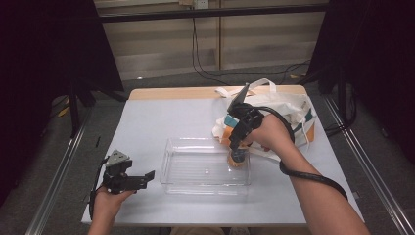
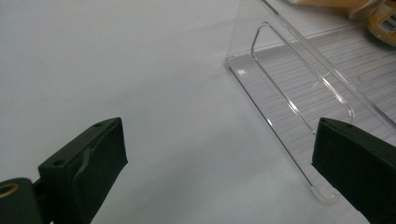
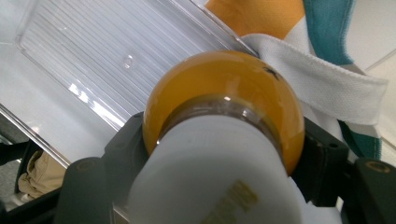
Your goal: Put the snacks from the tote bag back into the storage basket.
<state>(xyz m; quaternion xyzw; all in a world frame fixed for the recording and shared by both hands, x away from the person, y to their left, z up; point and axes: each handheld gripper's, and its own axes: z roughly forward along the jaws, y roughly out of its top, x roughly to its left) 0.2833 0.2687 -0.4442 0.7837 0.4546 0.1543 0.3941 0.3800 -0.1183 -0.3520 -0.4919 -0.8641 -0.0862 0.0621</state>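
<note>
The right gripper point(image 1: 238, 147) holds a small orange bottle point(image 1: 238, 160) with a white cap point(image 3: 210, 177). Its jaws are closed tight on the bottle, one on each side, just below the cap. The bottle hangs under the gripper with its cap up and its round bottom down, so its long side runs up and down. It is over the right end of the clear tray point(image 1: 169, 169), close to the tray's far right corner, and its bottom looks low inside the tray, though I cannot tell if it touches the floor yet. I think the next move is to set the bottle down in the tray, so straight down is the way to go. A cloth bag point(image 1: 293, 115) lies just past the tray, on the far right. The left gripper point(image 1: 142, 178) rests on the table point(image 1: 147, 122) near the tray's left end, with its jaws wide open and nothing in them. The right hand is much nearer the bottle.
</note>
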